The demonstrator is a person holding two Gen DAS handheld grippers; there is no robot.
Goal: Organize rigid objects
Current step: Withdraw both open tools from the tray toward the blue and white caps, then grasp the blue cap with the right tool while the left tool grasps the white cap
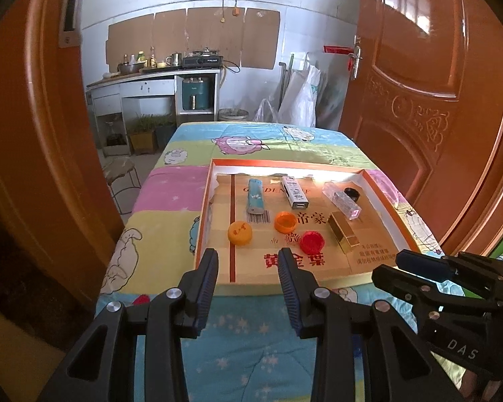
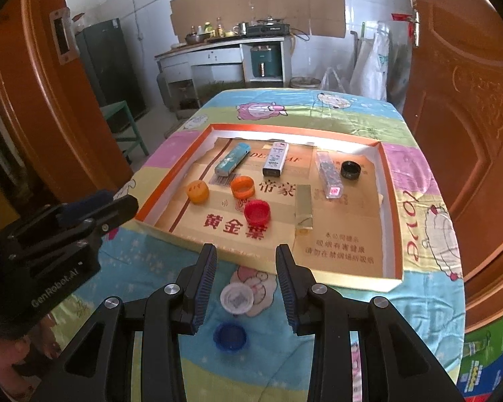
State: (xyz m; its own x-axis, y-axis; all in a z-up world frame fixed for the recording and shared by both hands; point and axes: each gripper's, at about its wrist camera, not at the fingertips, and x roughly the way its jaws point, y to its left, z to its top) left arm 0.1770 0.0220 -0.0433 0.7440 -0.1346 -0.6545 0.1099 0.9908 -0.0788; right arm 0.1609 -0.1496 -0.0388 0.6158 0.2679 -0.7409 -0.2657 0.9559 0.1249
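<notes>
Holding my left gripper (image 1: 248,261) and right gripper (image 2: 246,258) part open and empty over the quilt-covered surface (image 2: 157,268), shallow orange-rimmed cardboard tray (image 2: 390,201) ahead, round white plastic cap (image 2: 236,298) between right fingers (image 2: 286,274), untouched.

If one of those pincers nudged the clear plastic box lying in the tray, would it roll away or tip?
Probably neither. The clear box lies flat on a long side with squared edges, so it should slide, not roll. It looks rigid, smooth and glossy, so it may slip. The black cap sits close beside it and might get bumped.
</notes>
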